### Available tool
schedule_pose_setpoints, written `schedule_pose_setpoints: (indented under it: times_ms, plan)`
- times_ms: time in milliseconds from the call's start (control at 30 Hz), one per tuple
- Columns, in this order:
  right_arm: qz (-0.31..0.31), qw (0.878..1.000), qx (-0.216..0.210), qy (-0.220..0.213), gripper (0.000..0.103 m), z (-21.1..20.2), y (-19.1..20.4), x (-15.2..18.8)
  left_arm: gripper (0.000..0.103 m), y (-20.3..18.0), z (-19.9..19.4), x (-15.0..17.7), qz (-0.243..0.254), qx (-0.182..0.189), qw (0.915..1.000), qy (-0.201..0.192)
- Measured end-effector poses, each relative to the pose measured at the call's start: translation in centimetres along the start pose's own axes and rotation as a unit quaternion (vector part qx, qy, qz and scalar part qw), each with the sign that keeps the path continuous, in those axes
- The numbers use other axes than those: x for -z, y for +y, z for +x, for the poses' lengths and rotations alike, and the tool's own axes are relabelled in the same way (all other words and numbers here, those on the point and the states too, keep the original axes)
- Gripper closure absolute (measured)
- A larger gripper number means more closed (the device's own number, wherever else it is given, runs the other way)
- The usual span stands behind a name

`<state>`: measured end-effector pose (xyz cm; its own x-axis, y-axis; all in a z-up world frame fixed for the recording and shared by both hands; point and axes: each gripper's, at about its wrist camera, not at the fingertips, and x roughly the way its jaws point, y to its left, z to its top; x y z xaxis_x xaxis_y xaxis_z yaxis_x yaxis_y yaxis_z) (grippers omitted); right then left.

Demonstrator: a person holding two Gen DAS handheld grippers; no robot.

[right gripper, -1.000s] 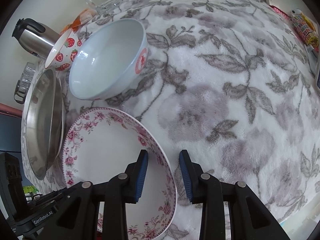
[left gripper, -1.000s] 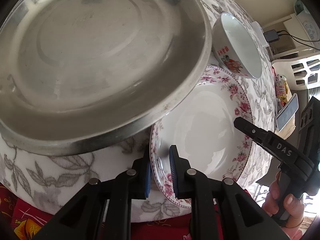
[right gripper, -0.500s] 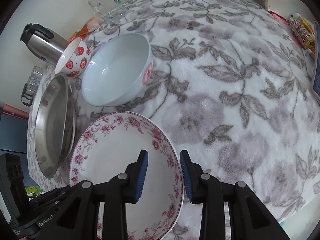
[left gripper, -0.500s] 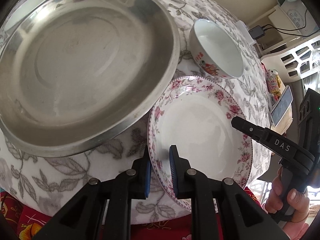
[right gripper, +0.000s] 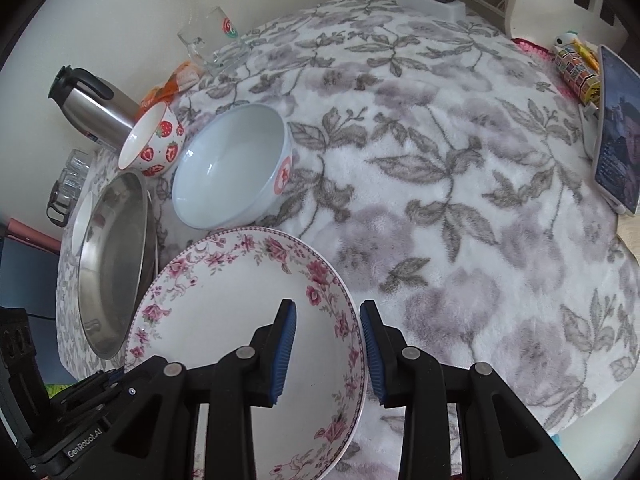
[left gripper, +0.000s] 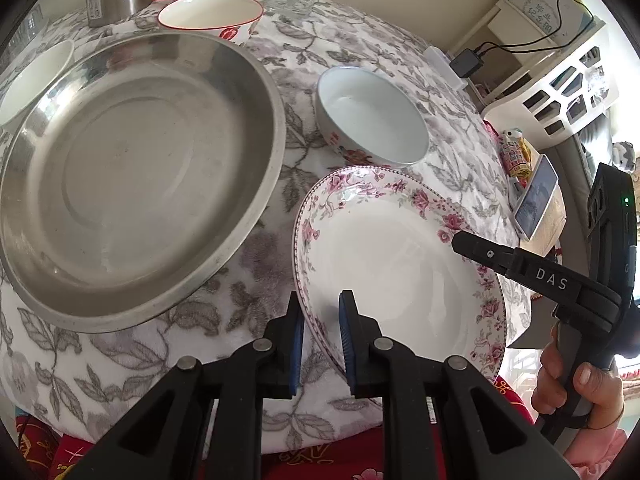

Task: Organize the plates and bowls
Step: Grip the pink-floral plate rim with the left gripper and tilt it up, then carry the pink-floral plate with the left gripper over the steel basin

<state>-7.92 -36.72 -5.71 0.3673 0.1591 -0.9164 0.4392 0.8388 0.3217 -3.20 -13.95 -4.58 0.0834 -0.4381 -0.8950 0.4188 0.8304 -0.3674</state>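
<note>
The table point(right gripper: 460, 184), covered by a white cloth with grey flowers and leaves, fills both views. On it, at nine o'clock in the left wrist view, sits the big steel pan point(left gripper: 132, 176), round, shallow and empty. Next in size is the floral plate point(left gripper: 396, 264), white with a band of pink roses round its rim; it lies at the near edge of the table, at about five o'clock from the pan and just beside it, tilted, its near rim raised off the cloth. The left gripper point(left gripper: 320, 340) has its jaws drawn narrow and clamped on the plate's rim at the plate's seven o'clock, one blue pad under the rim and one on the inner face. The right gripper point(right gripper: 327, 350) straddles the opposite rim with a wider gap; its outer pad sits close against the rim, but whether the pads truly press cannot be told. At twelve o'clock from the plate stands the white bowl point(left gripper: 372, 116) with a red motif on its side, upright and empty. Farther back, at eleven o'clock, is the smaller strawberry bowl point(right gripper: 154, 142), touching the steel flask point(right gripper: 94, 106). A glass mug point(right gripper: 212, 42) stands near the wall, and a phone point(right gripper: 616, 128) lies at three o'clock in the right wrist view.
</note>
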Motion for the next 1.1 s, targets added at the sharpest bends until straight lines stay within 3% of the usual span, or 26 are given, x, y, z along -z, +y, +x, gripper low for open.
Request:
schedule_pose_setpoints:
  times_ms: [300, 500, 900, 1100]
  plan:
    - [0.006, 1.000, -0.002, -0.030, 0.068, -1.7, -0.3, 0.5, 0.085, -0.9, -0.4, 0.0, 0.021, 0.011, 0.9997, -0.009]
    - [0.001, 0.999, -0.011, -0.052, 0.068, -2.7, 0.2, 0.4, 0.085, -1.0, -1.7, -0.2, 0.032, 0.001, 0.9988, -0.038]
    - [-0.020, 0.996, -0.016, -0.090, 0.068, -4.4, 3.3, -0.2, 0.086, 0.7, -4.3, -1.1, 0.018, 0.000, 0.9964, -0.083]
    - [-0.051, 0.993, -0.016, -0.107, 0.068, -4.6, 6.3, -1.1, 0.086, 3.1, -5.3, -2.0, -0.018, 0.003, 0.9951, -0.098]
